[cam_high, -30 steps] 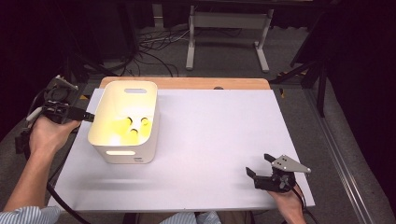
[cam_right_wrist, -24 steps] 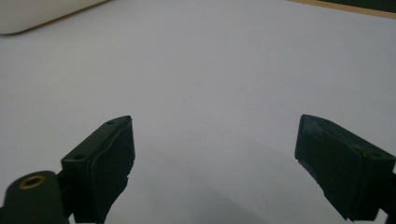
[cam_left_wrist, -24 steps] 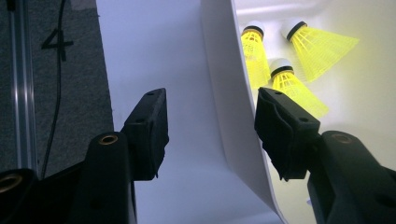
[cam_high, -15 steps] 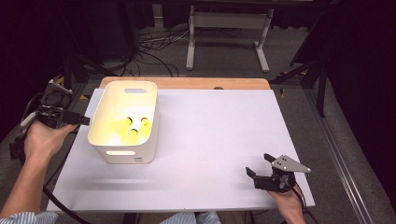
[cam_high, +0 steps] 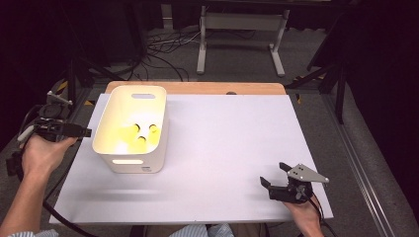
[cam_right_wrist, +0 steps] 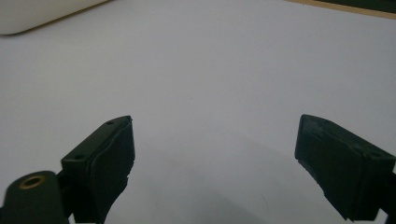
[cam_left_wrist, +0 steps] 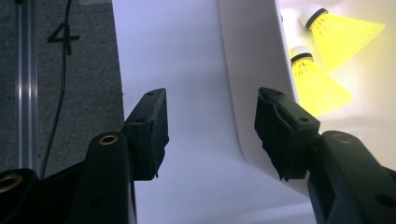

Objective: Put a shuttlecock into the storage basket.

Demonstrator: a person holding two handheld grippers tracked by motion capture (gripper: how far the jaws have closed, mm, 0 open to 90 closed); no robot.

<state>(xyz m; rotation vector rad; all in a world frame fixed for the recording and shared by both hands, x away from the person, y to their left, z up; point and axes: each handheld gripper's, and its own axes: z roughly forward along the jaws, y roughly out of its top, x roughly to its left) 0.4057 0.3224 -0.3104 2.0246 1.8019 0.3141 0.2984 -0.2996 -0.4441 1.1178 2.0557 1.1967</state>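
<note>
A white tub (cam_high: 129, 157) stands at the table's left, holding yellow shuttlecocks (cam_high: 141, 138) with white corks. My left gripper (cam_high: 84, 131) hovers just left of the tub beyond the table's left edge, jaws open and pointing at its side wall. In the left gripper view the open left gripper (cam_left_wrist: 210, 100) has nothing between its jaws; the tub's wall (cam_left_wrist: 252, 70) curves behind the right jaw, and two shuttlecocks (cam_left_wrist: 322, 86) lie inside. My right gripper (cam_high: 272, 174) rests near the table's front right, wide open. The right gripper (cam_right_wrist: 215, 126) looks across bare white table.
The white table top (cam_high: 227, 138) has a wooden strip (cam_high: 197, 88) along its far edge. Grey carpet (cam_left_wrist: 56, 70) with a cable lies left of the table. A metal stand (cam_high: 242, 29) and cables sit on the floor behind. The tub's corner (cam_right_wrist: 37, 14) shows far off in the right gripper view.
My left hand and gripper have drifted slightly away from the tub's far end toward the person's side. The right gripper has stayed put.
</note>
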